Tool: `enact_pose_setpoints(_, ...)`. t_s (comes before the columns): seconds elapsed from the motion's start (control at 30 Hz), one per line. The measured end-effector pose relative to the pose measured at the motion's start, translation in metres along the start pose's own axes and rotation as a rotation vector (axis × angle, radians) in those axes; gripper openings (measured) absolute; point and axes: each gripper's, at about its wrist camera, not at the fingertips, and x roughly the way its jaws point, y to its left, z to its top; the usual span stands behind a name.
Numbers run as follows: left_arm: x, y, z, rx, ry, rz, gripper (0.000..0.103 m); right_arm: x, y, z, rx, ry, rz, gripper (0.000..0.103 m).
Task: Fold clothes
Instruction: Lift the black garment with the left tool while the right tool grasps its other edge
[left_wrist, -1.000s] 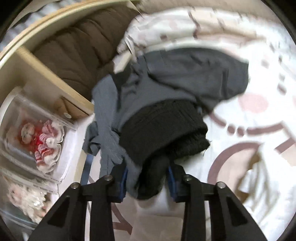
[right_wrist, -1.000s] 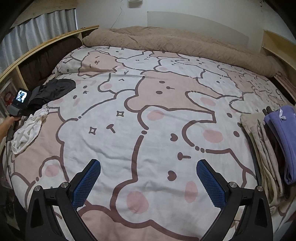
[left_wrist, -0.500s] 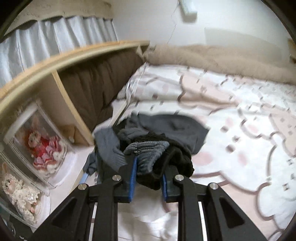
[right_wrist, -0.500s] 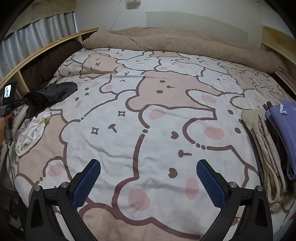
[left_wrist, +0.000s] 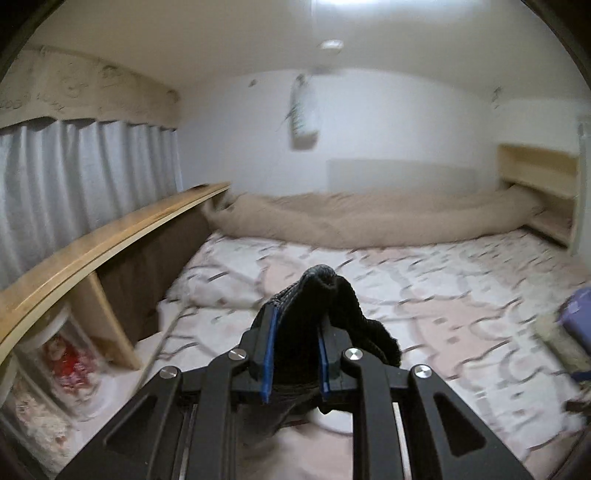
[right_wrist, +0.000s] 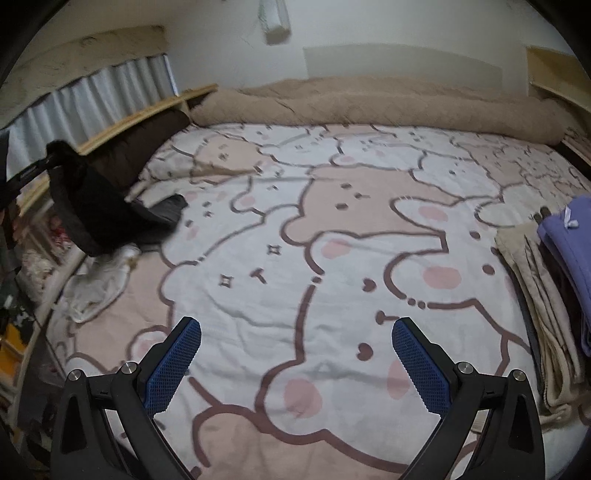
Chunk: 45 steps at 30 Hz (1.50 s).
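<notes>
Left gripper (left_wrist: 295, 332) is clamped on a black knit garment (left_wrist: 325, 295), raised off the bear-print bedspread (right_wrist: 295, 258) at its left edge. Right gripper (right_wrist: 295, 354) hovers over the bedspread, jaws wide apart, holding nothing.

Folded stack (right_wrist: 535, 295) on bedspread's (right_wrist: 295, 258) right

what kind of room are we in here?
Most likely a home bedroom. A wide bed with a bear-print sheet fills the view, a beige duvet is bunched at its far end, curtains hang on one side, and folded clothes sit on the bed.
</notes>
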Motion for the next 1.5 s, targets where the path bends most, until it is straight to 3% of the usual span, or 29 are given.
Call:
enact_pose_setpoints(0.17, -0.057, -0.048, 0.038, 0.000, -0.105, -0.163, 0.018, -0.029, 0.001, 0.003, -0.020, -0.068, 0.025, 0.103)
enact_pose_setpoints(0.43, -0.115, -0.104, 0.082, -0.083, -0.152, -0.375, 0.018, -0.081, 0.000, 0.010, -0.025, -0.197, 0.118, 0.103)
enact_pose_setpoints(0.73, -0.138, -0.182, 0.120, -0.067, -0.173, -0.507, 0.018, -0.141, 0.008, 0.013, -0.047, -0.357, 0.279, 0.103)
enact_pose_setpoints(0.87, -0.121, -0.219, 0.110, -0.083, -0.080, -0.605, 0.018, -0.171, 0.017, 0.010, -0.056, -0.450, 0.405, 0.103)
enact_pose_setpoints(0.97, -0.110, -0.247, 0.099, -0.084, -0.016, -0.671, 0.018, -0.186, 0.024, 0.008, -0.097, -0.512, 0.444, 0.103)
enact_pose_setpoints(1.13, -0.101, -0.281, 0.070, -0.060, 0.081, -0.736, 0.018, -0.182, 0.038, 0.010, -0.179, -0.525, 0.356, 0.103)
enact_pose_setpoints(1.27, -0.090, -0.294, 0.048, -0.072, 0.182, -0.779, 0.019, -0.163, 0.029, 0.014, -0.132, -0.483, 0.315, 0.083)
enact_pose_setpoints(1.43, -0.082, -0.304, 0.019, -0.107, 0.322, -0.853, 0.019, -0.132, 0.022, 0.020, -0.099, -0.425, 0.271, 0.073)
enact_pose_setpoints(1.5, -0.082, -0.309, 0.009, -0.105, 0.360, -0.867, 0.019, -0.119, 0.021, 0.022, -0.092, -0.403, 0.265, 0.061)
